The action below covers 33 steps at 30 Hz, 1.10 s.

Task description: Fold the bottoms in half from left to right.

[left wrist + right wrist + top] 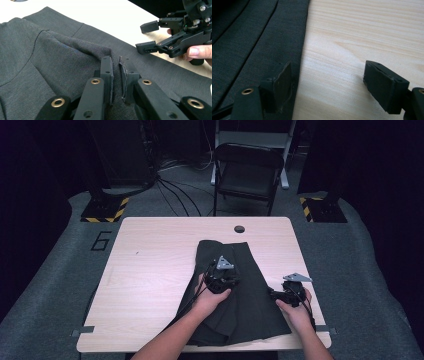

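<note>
A dark grey garment (235,290) lies spread on the near half of a pale wooden desk (150,270), its folded layers reaching toward the front edge and a seam running along its length. The left gripper (117,75), held in the person's left hand (210,301), sits over the middle of the cloth with its jaws pressed close on a raised fold of the fabric, which is pinched between the two pads. The right gripper (327,85), held in the right hand (294,312), rests at the garment's right edge with its jaws spread wide: one pad sits on the hem of the dark cloth, the other stands over bare wood just beside it. In the left gripper view, the right gripper appears farther off, its jaws apart above the cloth's border. A round cable hole (239,229) marks the far side of the desk, just beyond the garment's top. Behind the desk stands a dark folding chair (247,170) on grey carpet, with black cables (175,192) trailing across the floor and yellow-and-black striped bases (105,210) at either side.
</note>
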Available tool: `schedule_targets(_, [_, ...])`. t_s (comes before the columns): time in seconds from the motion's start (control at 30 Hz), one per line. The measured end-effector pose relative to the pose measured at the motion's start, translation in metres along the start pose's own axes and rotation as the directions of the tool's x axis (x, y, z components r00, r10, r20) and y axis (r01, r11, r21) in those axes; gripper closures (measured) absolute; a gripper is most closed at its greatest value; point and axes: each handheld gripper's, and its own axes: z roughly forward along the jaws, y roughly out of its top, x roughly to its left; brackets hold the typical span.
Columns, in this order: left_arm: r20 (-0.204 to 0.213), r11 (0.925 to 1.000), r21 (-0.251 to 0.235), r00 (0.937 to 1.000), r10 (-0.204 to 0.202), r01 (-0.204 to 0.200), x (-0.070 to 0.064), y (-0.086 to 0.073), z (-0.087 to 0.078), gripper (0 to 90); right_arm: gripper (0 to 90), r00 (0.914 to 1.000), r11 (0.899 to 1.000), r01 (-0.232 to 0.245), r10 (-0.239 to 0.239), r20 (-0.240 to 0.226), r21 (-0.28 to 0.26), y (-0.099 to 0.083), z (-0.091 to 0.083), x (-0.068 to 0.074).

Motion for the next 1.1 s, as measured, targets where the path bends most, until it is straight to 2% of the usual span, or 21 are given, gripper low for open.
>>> schedule_targets(0.13, [-0.013,0.9997,-0.023,0.9999,-0.003,0.002,0.003,0.002,-0.008,68.1,22.1,1.0,1.0,0.0,0.0,0.0,0.0,0.0,0.0,0.0])
schedule_targets(0.4, [-0.047,0.9968,-0.072,0.9982,-0.036,0.033,0.015,-0.001,-0.029,54.0,22.1,1.0,1.0,0.002,-0.002,-0.001,0.0,0.0,0.0,0.0])
schedule_targets(0.43, [-0.051,0.9959,-0.078,0.9975,-0.049,0.045,0.02,-0.003,-0.037,53.0,22.1,1.0,1.0,0.002,-0.002,-0.001,0.0,0.0,0.0,0.0])
schedule_targets(0.57, [-0.097,0.9962,-0.084,0.9948,-0.031,0.023,0.031,-0.01,-0.054,51.5,22.3,1.0,1.0,0.002,-0.002,-0.001,0.0,0.0,0.0,0.0])
schedule_targets(0.7, [-0.129,0.9962,-0.082,0.9908,-0.041,0.03,0.044,-0.017,-0.072,50.6,23.3,1.0,1.0,0.003,-0.003,-0.002,-0.001,0.0,0.0,0.0])
schedule_targets(0.77, [-0.139,0.996,-0.084,0.9894,-0.042,0.031,0.047,-0.018,-0.075,50.1,23.5,1.0,1.0,0.003,-0.003,-0.003,-0.002,0.0,0.0,0.0])
schedule_targets(0.8, [-0.154,0.9961,-0.083,0.9871,-0.044,0.031,0.052,-0.022,-0.082,49.6,23.7,1.0,1.0,0.002,-0.002,-0.002,-0.002,0.0,0.0,0.0])
schedule_targets(1.0, [-0.177,0.994,-0.088,0.981,-0.08,0.065,0.065,-0.035,-0.09,47.9,23.7,1.0,1.0,0.002,-0.002,-0.002,-0.003,0.0,0.0,0.0])
schedule_targets(1.03, [-0.19,0.993,-0.084,0.9769,-0.098,0.083,0.071,-0.041,-0.09,47.9,23.7,1.0,1.0,0.001,-0.001,-0.001,-0.002,0.0,0.0,0.0])
schedule_targets(1.07, [-0.19,0.993,-0.084,0.9769,-0.098,0.083,0.071,-0.041,-0.09,47.9,23.8,1.0,1.0,0.002,-0.002,-0.001,-0.002,0.0,0.0,0.0])
schedule_targets(1.1, [-0.198,0.9923,-0.08,0.974,-0.109,0.095,0.075,-0.048,-0.089,47.9,24.1,1.0,1.0,0.002,-0.002,-0.001,-0.003,0.0,0.0,0.0])
